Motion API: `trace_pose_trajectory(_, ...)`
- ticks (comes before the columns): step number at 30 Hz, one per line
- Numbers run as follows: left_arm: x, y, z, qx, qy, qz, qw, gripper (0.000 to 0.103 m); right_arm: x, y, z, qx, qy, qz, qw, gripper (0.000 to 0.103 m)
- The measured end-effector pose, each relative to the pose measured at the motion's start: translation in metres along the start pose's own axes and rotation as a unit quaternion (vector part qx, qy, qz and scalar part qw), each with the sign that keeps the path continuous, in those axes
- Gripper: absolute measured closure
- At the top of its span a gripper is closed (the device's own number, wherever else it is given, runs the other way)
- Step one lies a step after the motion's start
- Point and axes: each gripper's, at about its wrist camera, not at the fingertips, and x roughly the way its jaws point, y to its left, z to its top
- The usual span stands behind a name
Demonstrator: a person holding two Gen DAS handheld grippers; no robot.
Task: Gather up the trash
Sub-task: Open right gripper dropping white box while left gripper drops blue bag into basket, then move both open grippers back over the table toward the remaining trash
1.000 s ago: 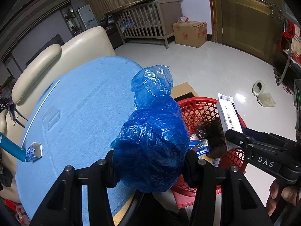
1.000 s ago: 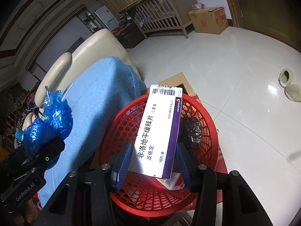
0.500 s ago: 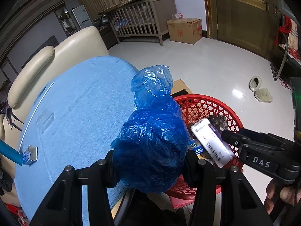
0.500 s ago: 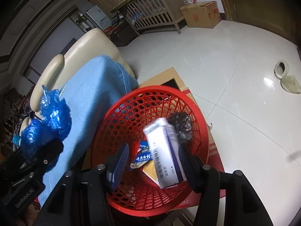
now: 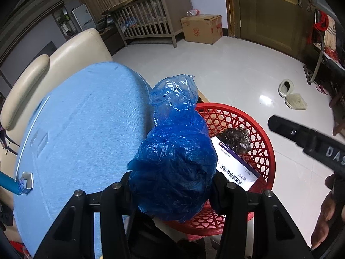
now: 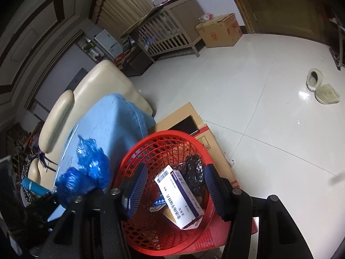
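My left gripper [image 5: 172, 183] is shut on a crumpled blue plastic bag [image 5: 174, 151], held at the table edge beside the red mesh basket [image 5: 254, 120]. The bag also shows in the right wrist view [image 6: 86, 172]. My right gripper [image 6: 172, 185] is open and empty above the red basket [image 6: 151, 146]. A white and purple medicine box [image 6: 179, 196] lies inside the basket with a dark crumpled bag [image 6: 194, 168] and small wrappers. The box also shows in the left wrist view [image 5: 235, 168].
A round table with a blue cloth [image 5: 86, 118] is on the left, with a small torn carton [image 5: 25, 181] near its edge. A cream sofa [image 5: 64, 51] stands behind. A flat cardboard sheet [image 6: 183, 116] lies under the basket. Slippers [image 5: 291, 92] are on the tiled floor.
My right gripper opened and the medicine box dropped into the red basket. The right gripper then drew back and up. The left gripper kept hold of the blue bag.
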Motion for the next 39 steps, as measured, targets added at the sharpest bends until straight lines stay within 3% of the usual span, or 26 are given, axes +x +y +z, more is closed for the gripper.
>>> trace_pose_trajectory(7,0.017,-0.006,0.002,0.002,0.033,-0.016,0.9993,0.047,0.0,-0.003,0.001,0.002,0.0,0.005,1.0,0.044)
trace_pose_trajectory(11,0.026,-0.013,0.001,0.008,0.057,-0.034,0.9978,0.031,0.001,-0.004,0.0,0.002,0.0,0.008,1.0,0.044)
trace_pose_trajectory(17,0.022,-0.018,-0.005,0.021,0.056,-0.035,0.9976,0.03,-0.002,-0.003,0.001,0.0,-0.005,0.007,1.0,0.044)
trace_pose_trajectory(22,0.009,0.009,-0.011,-0.005,0.039,-0.028,0.9988,0.03,-0.004,0.012,0.001,-0.016,-0.011,0.008,1.0,0.044)
trace_pose_trajectory(28,-0.022,0.081,-0.032,-0.096,0.0,-0.018,0.9952,0.03,0.002,0.056,-0.008,-0.062,0.001,0.018,0.998,0.044)
trace_pose_trajectory(31,-0.034,0.13,-0.052,-0.155,-0.019,0.002,0.9877,0.03,0.012,0.084,-0.02,-0.095,0.021,0.023,0.995,0.044)
trace_pose_trajectory(39,-0.046,0.246,-0.137,-0.303,-0.017,0.082,0.9494,0.029,0.044,0.178,-0.069,-0.213,0.082,0.056,0.972,0.044)
